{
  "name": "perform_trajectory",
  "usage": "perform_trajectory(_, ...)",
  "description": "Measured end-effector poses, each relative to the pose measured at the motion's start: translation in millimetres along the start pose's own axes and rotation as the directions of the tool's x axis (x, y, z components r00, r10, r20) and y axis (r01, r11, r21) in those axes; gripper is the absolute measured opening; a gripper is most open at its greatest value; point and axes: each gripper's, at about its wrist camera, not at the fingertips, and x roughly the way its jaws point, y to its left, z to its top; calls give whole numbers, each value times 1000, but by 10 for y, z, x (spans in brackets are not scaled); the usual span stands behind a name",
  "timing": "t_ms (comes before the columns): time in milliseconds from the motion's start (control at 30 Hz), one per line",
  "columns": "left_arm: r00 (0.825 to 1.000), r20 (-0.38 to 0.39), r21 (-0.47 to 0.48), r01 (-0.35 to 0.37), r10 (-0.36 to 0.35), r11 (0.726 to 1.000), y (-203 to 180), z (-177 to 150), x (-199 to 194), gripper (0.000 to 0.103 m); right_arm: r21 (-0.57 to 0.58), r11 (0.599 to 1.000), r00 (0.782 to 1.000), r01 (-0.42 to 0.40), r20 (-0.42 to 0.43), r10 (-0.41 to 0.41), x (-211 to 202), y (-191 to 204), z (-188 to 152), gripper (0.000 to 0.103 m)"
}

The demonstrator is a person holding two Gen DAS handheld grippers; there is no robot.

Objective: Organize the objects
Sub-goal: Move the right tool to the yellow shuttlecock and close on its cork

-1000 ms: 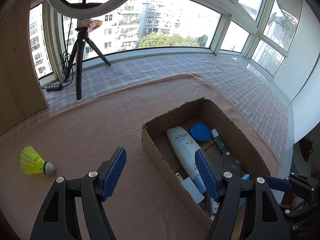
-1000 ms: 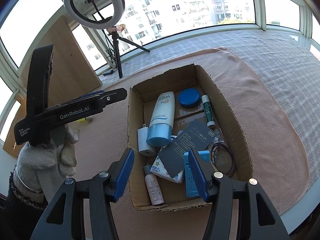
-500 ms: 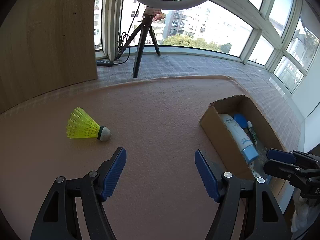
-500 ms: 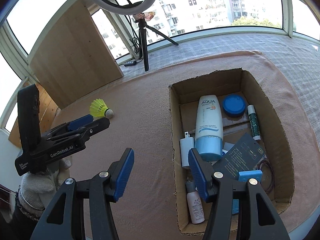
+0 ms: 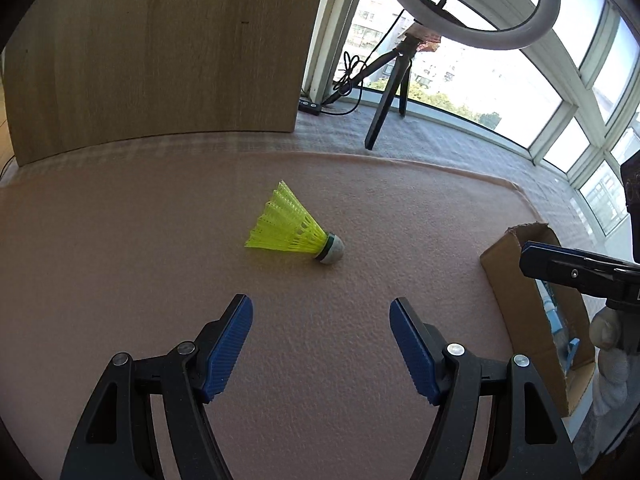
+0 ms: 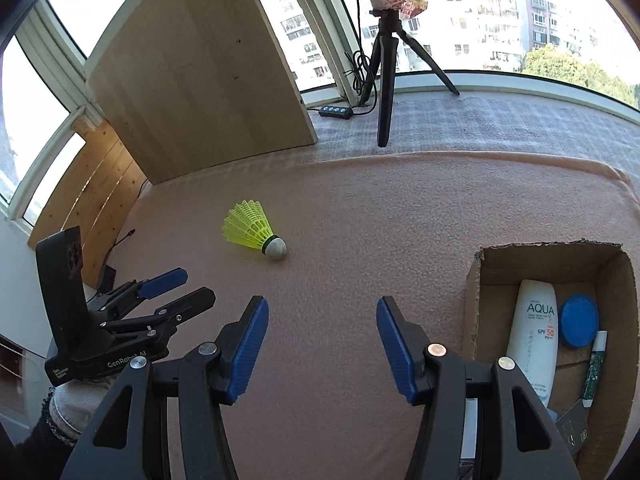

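A yellow shuttlecock (image 5: 294,232) with a white cork lies on its side on the pink blanket (image 5: 160,264); it also shows in the right wrist view (image 6: 253,230). My left gripper (image 5: 320,320) is open and empty, a short way in front of it. My right gripper (image 6: 319,320) is open and empty, between the shuttlecock and the cardboard box (image 6: 472,304). The box holds a white AQUA tube (image 6: 534,332), a blue round lid (image 6: 579,320) and a green-and-white stick (image 6: 594,364). The left gripper also shows in the right wrist view (image 6: 176,286).
A wooden board (image 5: 152,52) leans upright at the back left. A ring light on a black tripod (image 6: 386,76) stands behind the blanket, with a cable and switch (image 6: 335,111). The box edge (image 5: 516,292) is at the right in the left wrist view.
Both grippers have swung left, away from the box and toward the shuttlecock. The shuttlecock now sits centred ahead of the left gripper. Both stay open.
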Motion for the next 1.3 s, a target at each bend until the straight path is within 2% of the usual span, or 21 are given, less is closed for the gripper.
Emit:
perform_trajectory(200,999,-18,-89,38,-40,995,225,73,199,74,-46,998,997,-43,-68,40,457,161,318,52)
perform_trajectory(433,997,-35,-147,63,-69,987,393,166,459,74,-103,993,987,-60,-155,44,968,346,525,52)
perform_trajectory(733,995,-53,-146,72,-80,987,451,265,724,74,-97,989,969,-113,-230,88,1481,452,680,53)
perform_trajectory(1000,993,-59,-123,94,-102,988,407,357,870,73,-122,982,953,-146,-284,107,1756,589,710,52)
perform_trajectory(1167,992,-62,-92,100,-106,991,362,357,934,67,-98,979,940,-178,-311,140,1817,585,705,31)
perform_trajectory(1300,989,-73,-71,122,-127,990,293,372,957,53,-82,978,937,-191,-313,157,1820,581,696,29)
